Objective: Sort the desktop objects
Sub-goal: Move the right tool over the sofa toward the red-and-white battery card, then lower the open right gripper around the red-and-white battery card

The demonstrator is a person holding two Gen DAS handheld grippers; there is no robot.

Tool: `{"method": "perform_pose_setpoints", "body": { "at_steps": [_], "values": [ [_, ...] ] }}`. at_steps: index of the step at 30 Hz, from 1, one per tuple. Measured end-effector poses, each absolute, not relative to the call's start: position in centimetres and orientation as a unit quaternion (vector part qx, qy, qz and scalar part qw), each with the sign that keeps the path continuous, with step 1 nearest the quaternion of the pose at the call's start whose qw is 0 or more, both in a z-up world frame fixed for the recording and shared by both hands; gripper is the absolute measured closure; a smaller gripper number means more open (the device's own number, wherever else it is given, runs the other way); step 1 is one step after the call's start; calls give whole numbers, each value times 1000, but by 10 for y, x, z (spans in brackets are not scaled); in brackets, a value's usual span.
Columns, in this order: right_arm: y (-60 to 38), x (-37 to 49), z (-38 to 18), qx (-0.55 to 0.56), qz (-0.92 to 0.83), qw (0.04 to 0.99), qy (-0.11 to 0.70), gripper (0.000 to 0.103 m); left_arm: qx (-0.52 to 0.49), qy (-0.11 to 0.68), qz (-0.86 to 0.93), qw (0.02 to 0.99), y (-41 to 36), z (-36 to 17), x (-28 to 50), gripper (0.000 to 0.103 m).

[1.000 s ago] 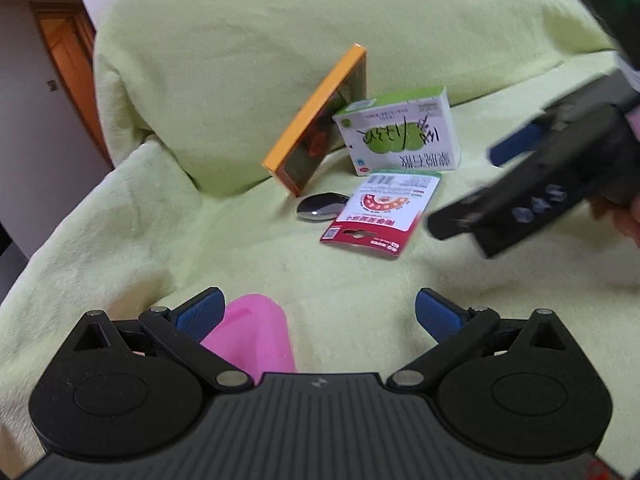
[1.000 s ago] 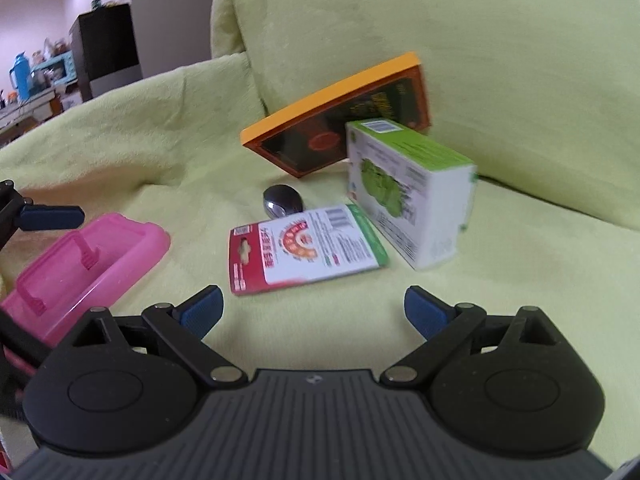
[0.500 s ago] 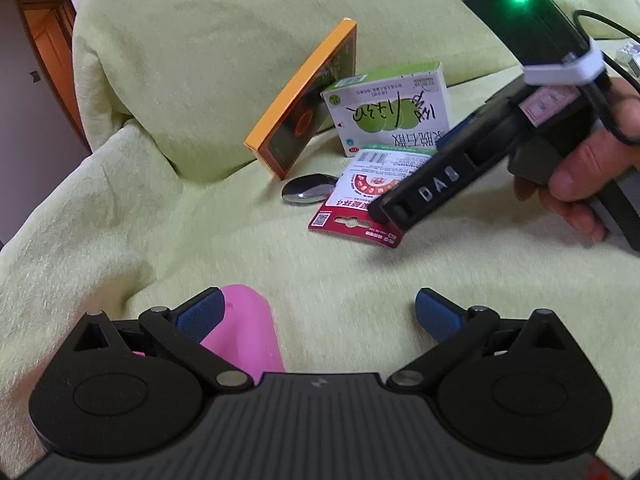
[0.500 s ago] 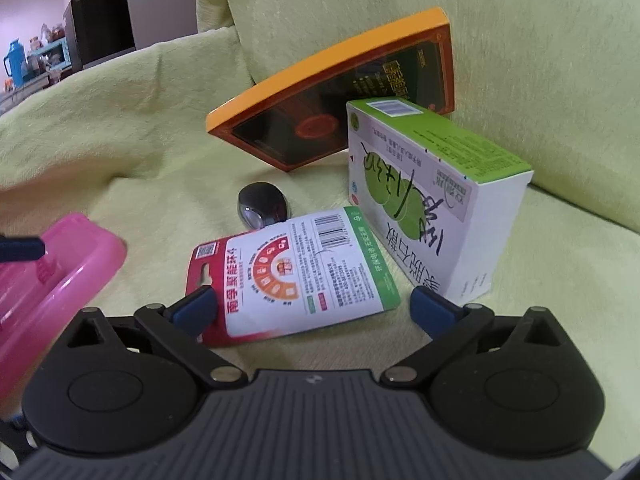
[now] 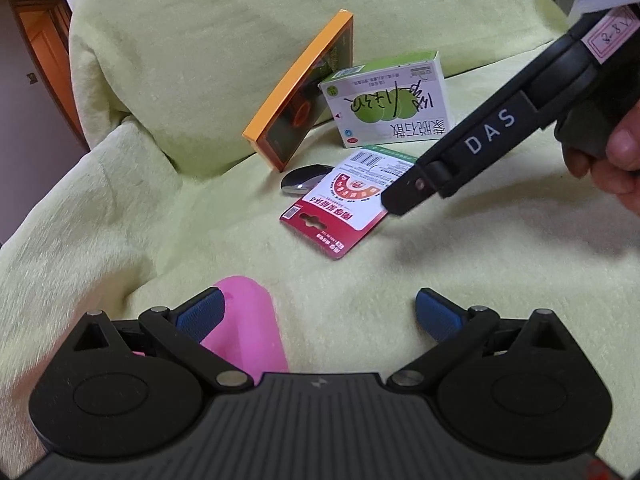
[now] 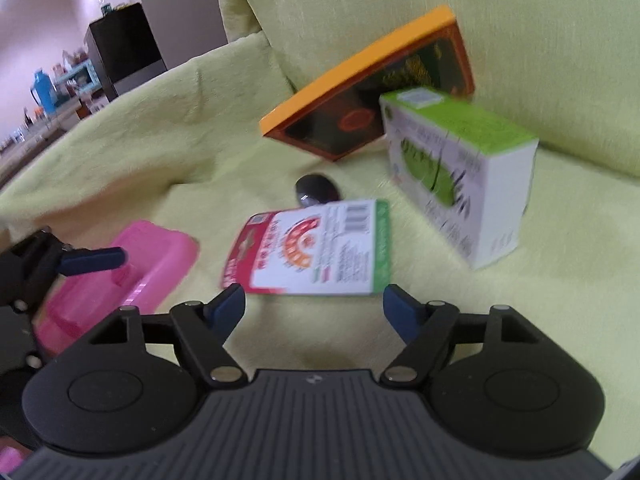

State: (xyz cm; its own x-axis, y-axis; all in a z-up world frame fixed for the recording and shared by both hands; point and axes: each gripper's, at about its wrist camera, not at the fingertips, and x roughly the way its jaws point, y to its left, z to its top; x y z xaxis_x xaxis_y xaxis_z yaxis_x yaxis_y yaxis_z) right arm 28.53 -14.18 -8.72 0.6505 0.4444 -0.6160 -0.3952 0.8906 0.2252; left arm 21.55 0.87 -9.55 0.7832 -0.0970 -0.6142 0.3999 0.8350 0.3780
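Left wrist view: left gripper (image 5: 318, 312) fingers wide apart, empty, above pink box (image 5: 250, 324) at near left. Red-and-white card packet (image 5: 340, 208) flat on yellow-green cover (image 5: 160, 220), farther off, right gripper's tip over its right edge.

Right wrist view, blurred: right gripper (image 6: 314, 306) fingers spread, empty, packet (image 6: 316, 250) just beyond. Green-and-white carton (image 6: 460, 176) far right; orange box (image 6: 372, 88) leaning behind.
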Motion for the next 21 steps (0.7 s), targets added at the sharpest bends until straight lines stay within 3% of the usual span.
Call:
{"method": "perform_pose_setpoints", "body": {
  "at_steps": [10,12,14,21],
  "values": [
    [-139,323,-96,47,201,909,361,25,250,303,-137,909,11,-96,221,1],
    [-137,326,-96,54,202,907,365,35,251,302,-136,909,11,-97,221,1],
    [-135,325,-94,54,206,904,372,53,251,303,-135,909,12,-98,221,1],
    [-141,307,-88,82,204,889,401,76,257,301,-133,909,11,-100,221,1]
  ]
}}
